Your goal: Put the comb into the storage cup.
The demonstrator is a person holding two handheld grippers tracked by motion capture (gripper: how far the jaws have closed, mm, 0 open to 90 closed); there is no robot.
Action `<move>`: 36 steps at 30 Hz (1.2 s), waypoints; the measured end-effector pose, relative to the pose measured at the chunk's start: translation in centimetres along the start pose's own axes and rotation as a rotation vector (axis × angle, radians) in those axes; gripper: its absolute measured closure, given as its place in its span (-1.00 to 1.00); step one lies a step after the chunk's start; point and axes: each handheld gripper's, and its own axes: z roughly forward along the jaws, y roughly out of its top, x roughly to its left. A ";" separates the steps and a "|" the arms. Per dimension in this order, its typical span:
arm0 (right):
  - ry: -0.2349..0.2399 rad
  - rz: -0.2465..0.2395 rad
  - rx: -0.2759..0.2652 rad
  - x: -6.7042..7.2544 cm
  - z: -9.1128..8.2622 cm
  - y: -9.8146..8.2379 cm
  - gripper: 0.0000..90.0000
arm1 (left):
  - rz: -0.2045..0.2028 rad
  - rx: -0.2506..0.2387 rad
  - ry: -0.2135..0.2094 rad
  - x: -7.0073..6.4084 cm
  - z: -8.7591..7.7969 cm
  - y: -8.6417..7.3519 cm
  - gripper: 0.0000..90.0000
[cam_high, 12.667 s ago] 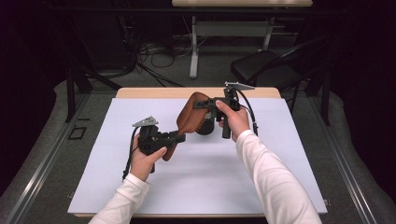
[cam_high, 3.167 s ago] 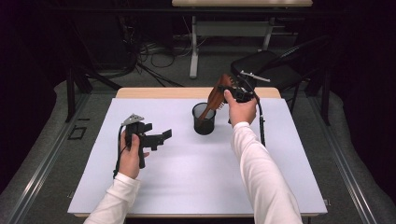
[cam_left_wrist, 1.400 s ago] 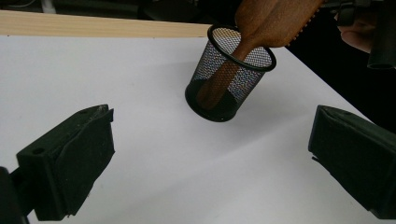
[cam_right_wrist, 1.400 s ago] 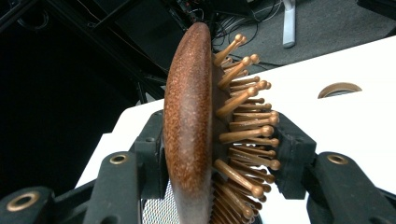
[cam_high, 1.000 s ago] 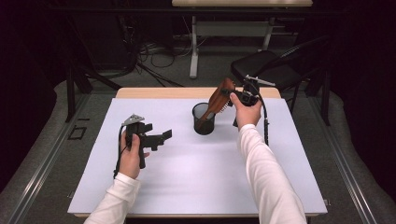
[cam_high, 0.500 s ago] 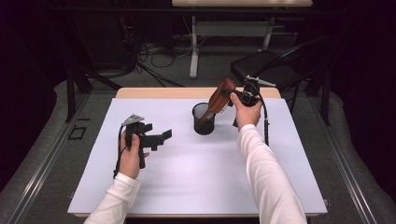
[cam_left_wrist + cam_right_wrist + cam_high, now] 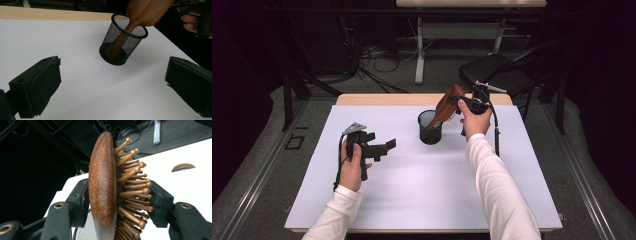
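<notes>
A black mesh cup [image 7: 430,127] stands upright at the middle back of the white table top [image 7: 412,195]. A brown wooden hairbrush [image 7: 446,106] leans in it, handle down inside the cup, head up and to the right. My right gripper [image 7: 458,101] is shut on the brush head; in the right gripper view the jaws press its smooth back and its bristle side [image 7: 102,182]. My left gripper [image 7: 384,149] is held open above the table left of the cup, with nothing between its fingers. In the left gripper view, the cup [image 7: 122,40] and brush [image 7: 145,12] lie ahead.
A strip of bare wood [image 7: 387,99] runs along the table's far edge. A dark chair [image 7: 502,75] stands behind the table at the right, another table's legs [image 7: 419,50] and floor cables farther back. The right hand [image 7: 192,22] shows beside the cup.
Earlier both grippers were at the brush; the left one has let go and drawn back left. The right has carried the brush back-right with its handle in the cup. Little moved in the last second.
</notes>
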 end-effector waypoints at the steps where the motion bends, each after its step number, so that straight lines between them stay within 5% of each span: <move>1: -0.001 -0.003 0.001 0.0 0.0 0.0 -0.07 | 0.000 0.000 0.000 0.0 0.0 0.0 -0.99; 14: 0.000 -0.008 0.006 0.0 0.0 0.0 -0.21 | 0.001 0.001 0.000 0.0 0.0 0.0 -0.99; 36: -0.034 -0.048 0.001 0.0 0.0 0.1 -0.82 | -0.007 0.002 0.002 0.2 0.1 0.0 -0.99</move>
